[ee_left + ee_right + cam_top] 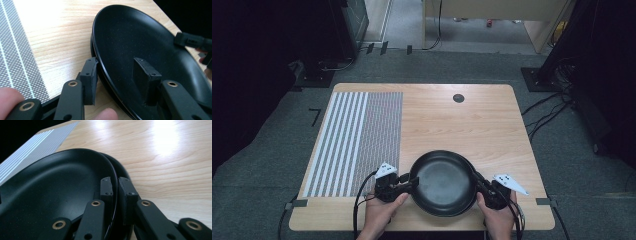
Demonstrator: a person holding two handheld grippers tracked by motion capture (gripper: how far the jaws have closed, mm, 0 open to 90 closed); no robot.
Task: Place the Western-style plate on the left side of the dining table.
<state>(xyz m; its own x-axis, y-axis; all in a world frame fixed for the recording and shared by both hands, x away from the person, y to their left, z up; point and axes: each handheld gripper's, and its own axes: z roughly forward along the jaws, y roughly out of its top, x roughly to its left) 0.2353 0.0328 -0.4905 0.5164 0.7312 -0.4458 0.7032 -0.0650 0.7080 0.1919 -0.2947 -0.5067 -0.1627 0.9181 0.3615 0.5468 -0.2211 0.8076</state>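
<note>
Grey carpet surrounds a light wooden counter [437, 120] with rounded corners, and cables trail across the floor at the right. On the counter's left part lies a striped mat [357, 142], wide stripes on its left half and fine ones on its right. A small dark round hole [458, 98] sits near the far edge.

Near the front edge, right of the mat, is a black plate [443, 182]; the two gripper views show a second black rim just under it, so it looks like two stacked plates. The left tongs [408, 183] straddle the plate's left rim with jaws set wide, one inside the dish and one outside, neither pressing on it, as seen in the left gripper view [117, 75]. The right tongs [481, 186] are narrow and pinch the upper plate's right rim, clear in the right gripper view [115, 187]. A hand [382, 212] grips each tool from the front edge.
</note>
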